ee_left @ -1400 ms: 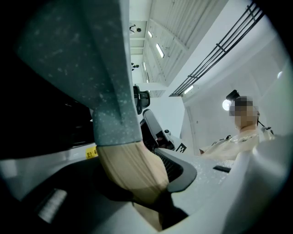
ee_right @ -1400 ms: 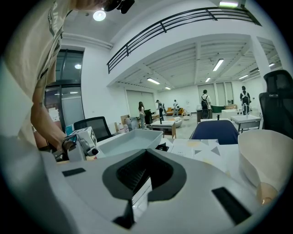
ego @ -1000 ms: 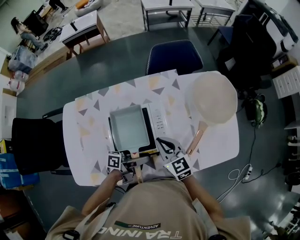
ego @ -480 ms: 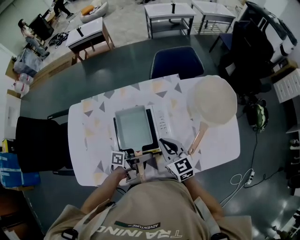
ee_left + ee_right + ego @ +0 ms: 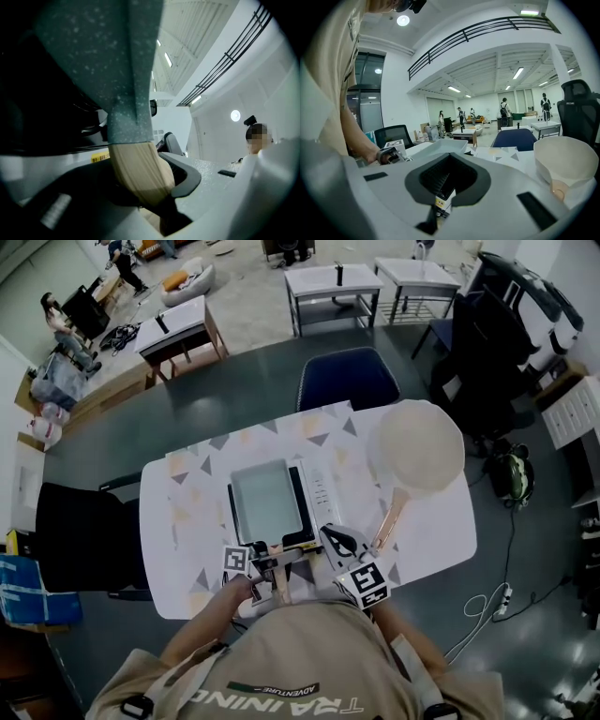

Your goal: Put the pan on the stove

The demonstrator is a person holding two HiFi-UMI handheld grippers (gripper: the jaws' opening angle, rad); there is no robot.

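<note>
A square grey pan (image 5: 267, 502) sits on the black stove (image 5: 320, 487) in the middle of the table. Its wooden handle (image 5: 278, 581) points toward me. My left gripper (image 5: 274, 565) is shut on that handle; in the left gripper view the handle (image 5: 138, 171) fills the space between the jaws, below the pan's grey body (image 5: 117, 70). My right gripper (image 5: 330, 532) hovers at the stove's near right corner, its jaws together and holding nothing. The right gripper view shows the pan (image 5: 440, 147) ahead of the right gripper (image 5: 443, 187).
A round cream pan (image 5: 417, 444) with a wooden handle lies at the table's right end, also seen as the cream pan (image 5: 565, 164). A patterned cloth covers the white table (image 5: 187, 521). A blue chair (image 5: 342, 379) stands behind it and a black chair (image 5: 84, 531) at its left.
The head view has shifted slightly. The pan stays on the stove, the left gripper keeps its hold on the handle, and the right gripper has barely moved.
</note>
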